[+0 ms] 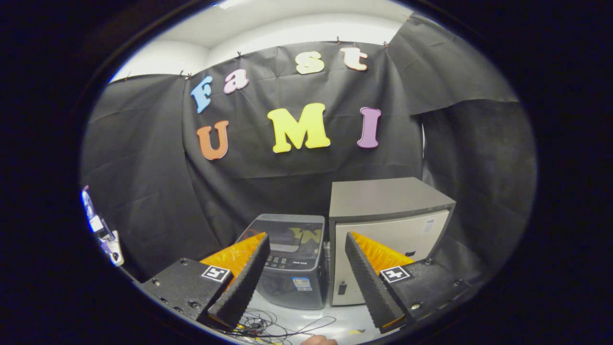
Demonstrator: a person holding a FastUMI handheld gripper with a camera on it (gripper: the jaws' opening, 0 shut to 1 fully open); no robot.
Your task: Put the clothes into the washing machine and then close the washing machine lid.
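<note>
A: While the hand-held gripper (301,282) hangs with its fingers spread wide and nothing between them, where is the washer?

B: Just ahead, between the fingers: one small grey top-loading washing machine (292,268) on the pale tabletop (330,321), its dark glass lid (293,239) lying flat and closed. One grey box-shaped cabinet (388,230) stands touching its right side.

A: Clothes?

B: I count none. Either they are already inside or elsewhere; I can't judge the step.
</note>
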